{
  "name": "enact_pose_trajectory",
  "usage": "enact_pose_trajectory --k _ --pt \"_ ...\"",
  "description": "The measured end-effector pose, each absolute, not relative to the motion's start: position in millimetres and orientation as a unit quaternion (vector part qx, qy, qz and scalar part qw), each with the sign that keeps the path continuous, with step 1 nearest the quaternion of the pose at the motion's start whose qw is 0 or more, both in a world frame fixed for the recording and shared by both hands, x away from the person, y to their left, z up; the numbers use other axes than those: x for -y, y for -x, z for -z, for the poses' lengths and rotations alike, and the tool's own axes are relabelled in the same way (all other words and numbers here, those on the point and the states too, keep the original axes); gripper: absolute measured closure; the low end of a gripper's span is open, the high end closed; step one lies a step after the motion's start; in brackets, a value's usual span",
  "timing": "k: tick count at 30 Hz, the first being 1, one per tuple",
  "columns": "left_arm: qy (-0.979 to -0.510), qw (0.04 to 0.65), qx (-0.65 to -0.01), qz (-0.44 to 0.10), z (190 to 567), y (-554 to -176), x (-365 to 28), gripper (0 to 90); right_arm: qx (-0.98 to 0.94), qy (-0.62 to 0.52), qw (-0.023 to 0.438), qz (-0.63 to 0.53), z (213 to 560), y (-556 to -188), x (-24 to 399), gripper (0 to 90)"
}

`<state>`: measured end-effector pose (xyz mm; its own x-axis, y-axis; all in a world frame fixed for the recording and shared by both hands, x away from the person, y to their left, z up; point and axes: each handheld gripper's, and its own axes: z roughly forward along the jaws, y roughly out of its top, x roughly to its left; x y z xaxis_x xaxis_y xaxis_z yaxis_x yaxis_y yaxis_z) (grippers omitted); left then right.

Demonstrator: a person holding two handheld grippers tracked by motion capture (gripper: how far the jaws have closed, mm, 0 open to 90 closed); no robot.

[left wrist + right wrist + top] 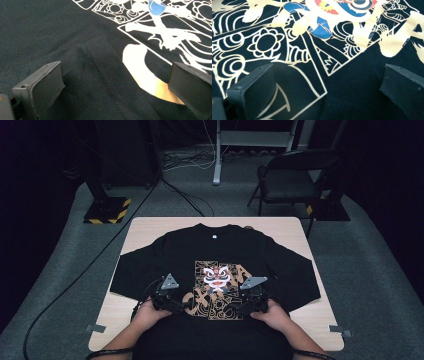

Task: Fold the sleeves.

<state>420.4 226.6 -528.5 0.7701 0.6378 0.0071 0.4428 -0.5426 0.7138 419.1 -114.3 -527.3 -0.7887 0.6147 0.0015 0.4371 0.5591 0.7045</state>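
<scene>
Gripping the shirt calls for pinching its limp, light hem below the print; both grippers hover spread.

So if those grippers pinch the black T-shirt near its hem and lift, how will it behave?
The T-shirt will probably be floppy: it lies flat and spread on the table, and a soft fold shows between the open left gripper jaws. It will likely drape and sag. Pushed, it should bunch rather than slide whole. The printed patch may be slightly stiffer.
</scene>
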Motion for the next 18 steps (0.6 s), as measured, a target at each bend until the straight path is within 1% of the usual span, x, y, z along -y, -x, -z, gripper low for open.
enact_pose_trajectory --k 18 --pt "-0.865 0.371 -0.317 -0.120 527.2 -423.0 -229.1 1.2 -0.874 -0.302 0.125 -0.361 527.5 -418.7 114.6 0.0"
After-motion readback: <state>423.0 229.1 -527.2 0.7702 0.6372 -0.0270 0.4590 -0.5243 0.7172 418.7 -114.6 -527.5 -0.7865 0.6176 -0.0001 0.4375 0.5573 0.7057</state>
